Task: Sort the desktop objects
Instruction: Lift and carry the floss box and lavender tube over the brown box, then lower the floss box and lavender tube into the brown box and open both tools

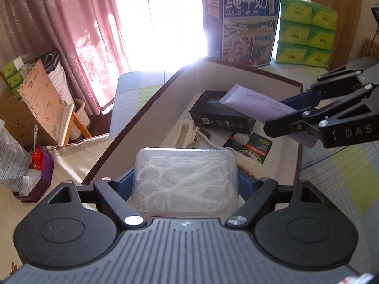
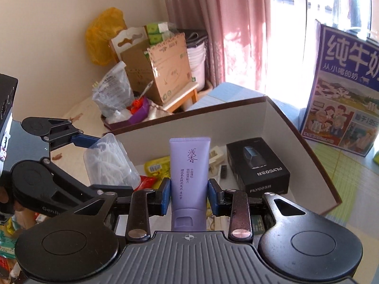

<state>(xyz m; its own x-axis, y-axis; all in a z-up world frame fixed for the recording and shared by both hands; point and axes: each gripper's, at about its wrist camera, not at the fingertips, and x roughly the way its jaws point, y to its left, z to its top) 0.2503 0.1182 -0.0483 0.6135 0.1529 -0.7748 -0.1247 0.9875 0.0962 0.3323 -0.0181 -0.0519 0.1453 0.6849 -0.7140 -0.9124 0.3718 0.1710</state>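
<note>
Ribbed grey housing and round black pivot discs closest in both wrist views. Just beyond, in the left view, clear plastic floss box (image 1: 186,181): rounded rectangle, glossy, packed with tangled white floss picks. Clamped between the blue pads of the left gripper (image 1: 186,184), jaws spread wide to fit its sides, held above the near edge of the tray (image 1: 239,69). Same box seen from the right view (image 2: 110,163), tilted, over the tray's left wall.

Lilac tube (image 2: 189,177): soft matte plastic, flat crimped end up, flip cap toward the camera, dark purple Chinese print down its face. Pinched at its lower body by the right gripper (image 2: 189,200), jaws narrow, blue pads (image 2: 165,196) pressed on both sides. Hanging over the tray interior, above the clutter.

Tray: shallow cardboard, white inside, dark brown rim. Inside: black shaver box (image 2: 257,166), matte, rectangular, "FLYCO" printed; cream plastic clip-like piece (image 2: 215,157); yellow packet (image 2: 157,166), glossy; red wrapper (image 2: 146,182). Behind the tray, blue milk carton (image 1: 244,23), printed cardboard; green tissue packs (image 1: 305,30), stacked beside it.
</note>
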